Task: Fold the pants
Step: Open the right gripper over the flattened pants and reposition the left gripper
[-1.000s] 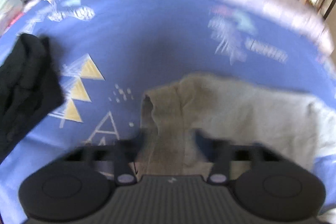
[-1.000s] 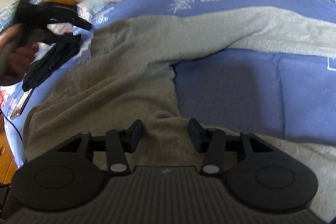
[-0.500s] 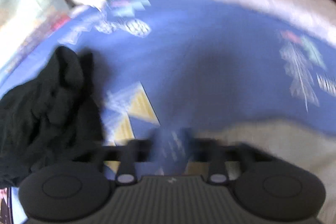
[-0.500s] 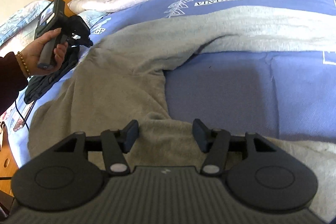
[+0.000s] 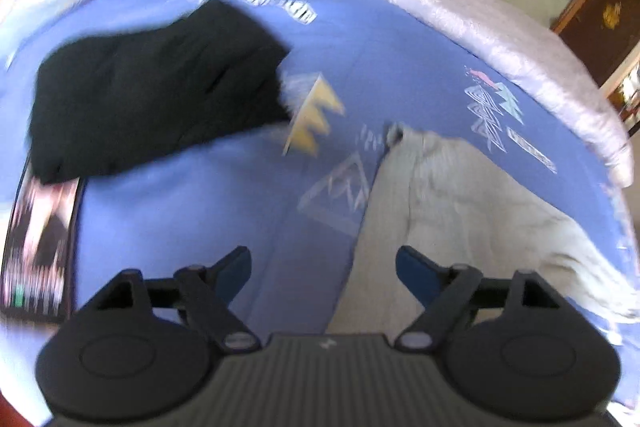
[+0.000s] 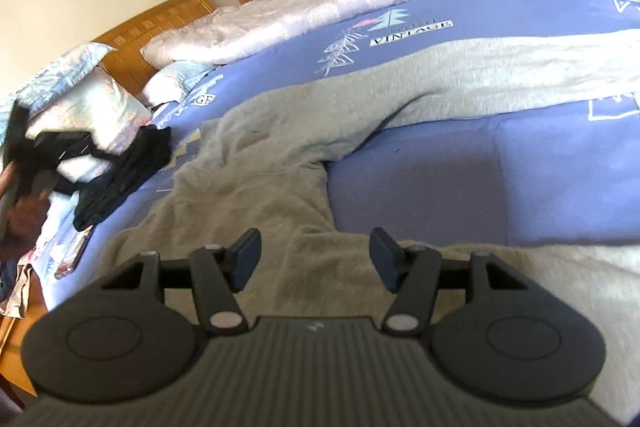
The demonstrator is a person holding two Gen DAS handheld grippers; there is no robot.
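Since the grey pants (image 6: 288, 163) are thick, soft fleece, limp draping and some drag on the blue sheet (image 6: 420, 203) are to be expected — light, not fragile, best taken at waistband corners or hems. They are spread flat on the bed, legs splayed toward the far right. Left gripper (image 5: 323, 269): jaws lately clamped on the waist edge have just been opening, nothing between them, and it has been swung left toward the black garment (image 5: 152, 95). Right gripper (image 6: 315, 258): jaws apart, widened a little, empty — hovering over near cloth.
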